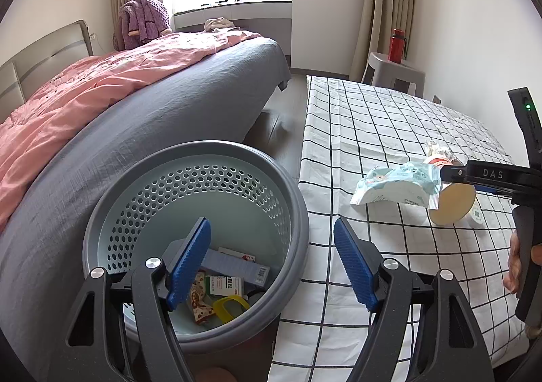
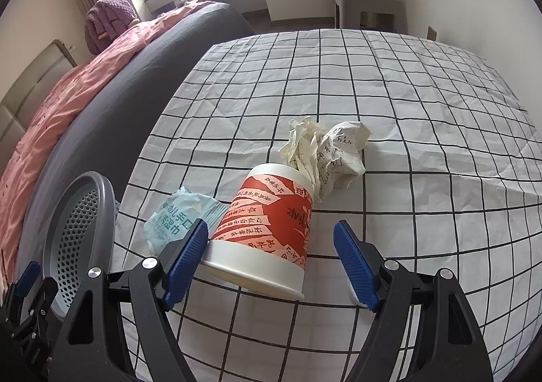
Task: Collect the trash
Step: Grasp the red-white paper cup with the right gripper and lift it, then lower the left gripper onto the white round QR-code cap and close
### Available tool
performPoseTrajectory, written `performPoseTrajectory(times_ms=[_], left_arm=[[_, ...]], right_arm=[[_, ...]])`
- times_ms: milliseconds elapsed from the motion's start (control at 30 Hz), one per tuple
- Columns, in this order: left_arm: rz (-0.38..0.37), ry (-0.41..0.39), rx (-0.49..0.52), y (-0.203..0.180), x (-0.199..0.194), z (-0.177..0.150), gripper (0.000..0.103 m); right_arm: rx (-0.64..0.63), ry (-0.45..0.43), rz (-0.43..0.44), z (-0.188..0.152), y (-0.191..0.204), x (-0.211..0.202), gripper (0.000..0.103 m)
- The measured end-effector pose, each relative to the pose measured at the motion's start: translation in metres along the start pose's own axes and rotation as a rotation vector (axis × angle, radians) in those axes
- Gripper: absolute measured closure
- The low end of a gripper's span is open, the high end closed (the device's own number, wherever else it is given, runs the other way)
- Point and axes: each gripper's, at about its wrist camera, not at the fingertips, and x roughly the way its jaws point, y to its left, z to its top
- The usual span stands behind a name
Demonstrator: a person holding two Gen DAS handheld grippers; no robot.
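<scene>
Left wrist view: blue pads of the left claw (image 1: 272, 266) stand wide apart, holding nothing, above the grey perforated bin (image 1: 298, 209) containing cartons and wrappers. "DAS" marks the right claw (image 1: 450, 175) ahead right.

Right wrist view: right claw (image 2: 271, 260) is spread wide, straddling a tipped red-and-white paper cup (image 2: 267, 229) with printed Chinese characters; whether the left pad touches it is unclear. Wipes packet (image 2: 176, 216) left; crumpled paper (image 2: 325, 151) beyond.

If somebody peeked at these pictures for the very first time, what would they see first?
Probably the red and white paper cup lying on its side on the checked cloth, between the open blue fingers of the right gripper. Crumpled paper sits just behind it and a pale blue wipes packet beside it. In the other view, the left gripper hangs open over a round grey basket with trash at the bottom.
</scene>
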Motion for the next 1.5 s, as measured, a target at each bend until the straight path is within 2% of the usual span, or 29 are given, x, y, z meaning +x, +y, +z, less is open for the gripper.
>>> performPoseTrajectory(times_ms=[267, 367, 733, 867, 1033, 1233, 1500], left_arm=[[-0.005, -0.001, 0.001, -0.001, -0.001, -0.001, 0.031], [-0.005, 0.001, 0.001, 0.000, -0.001, -0.001, 0.031], [-0.022, 0.012, 0.027, -0.008, 0.002, -0.004, 0.031], [-0.053, 0.028, 0.044, -0.018, 0.003, -0.007, 0.031], [-0.103, 0.043, 0.086, -0.038, 0.003, -0.008, 0.031], [-0.149, 0.052, 0.119, -0.073, 0.007, -0.009, 0.031], [-0.295, 0.112, 0.155, -0.154, 0.024, -0.011, 0.031]], right_arm=[[-0.014, 0.061, 0.033, -0.005, 0.008, 0.013, 0.028], [-0.014, 0.070, 0.037, -0.007, 0.008, 0.014, 0.034], [-0.011, 0.021, 0.070, -0.014, 0.006, -0.009, 0.036], [0.004, -0.012, 0.087, -0.016, -0.001, -0.026, 0.036], [0.030, -0.057, 0.096, -0.019, -0.018, -0.051, 0.036], [0.057, -0.106, 0.056, -0.023, -0.047, -0.073, 0.036], [0.096, -0.130, -0.029, -0.032, -0.092, -0.085, 0.036]])
